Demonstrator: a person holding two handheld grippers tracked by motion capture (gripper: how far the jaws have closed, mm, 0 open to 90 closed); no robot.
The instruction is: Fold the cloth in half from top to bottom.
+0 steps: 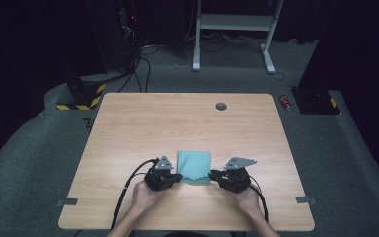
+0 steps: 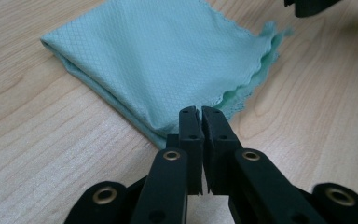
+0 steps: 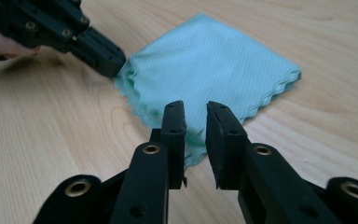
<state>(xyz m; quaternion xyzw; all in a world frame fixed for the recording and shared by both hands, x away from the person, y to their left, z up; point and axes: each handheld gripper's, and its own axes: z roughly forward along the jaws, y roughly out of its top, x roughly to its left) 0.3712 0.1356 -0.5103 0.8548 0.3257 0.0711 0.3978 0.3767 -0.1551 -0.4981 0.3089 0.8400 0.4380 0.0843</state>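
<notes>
A folded light-green cloth (image 1: 194, 167) lies flat on the wooden table (image 1: 177, 123), near its front edge. My left gripper (image 1: 180, 177) sits at the cloth's near left corner. In the left gripper view its jaws (image 2: 200, 112) stand almost together with a hairline slit, tips over the cloth's (image 2: 168, 60) folded edge, and no cloth shows in the slit. My right gripper (image 1: 211, 175) is at the near right corner. Its jaws (image 3: 196, 109) stand apart over the scalloped edge of the cloth (image 3: 214, 65). The left gripper's tip (image 3: 116, 63) touches the ruffled far corner.
A round grey grommet (image 1: 221, 106) sits in the table's far edge. Bare wood stretches beyond and beside the cloth. A white desk frame (image 1: 234, 29) and dark stands are on the carpet behind. Cables trail from both grippers toward the front edge.
</notes>
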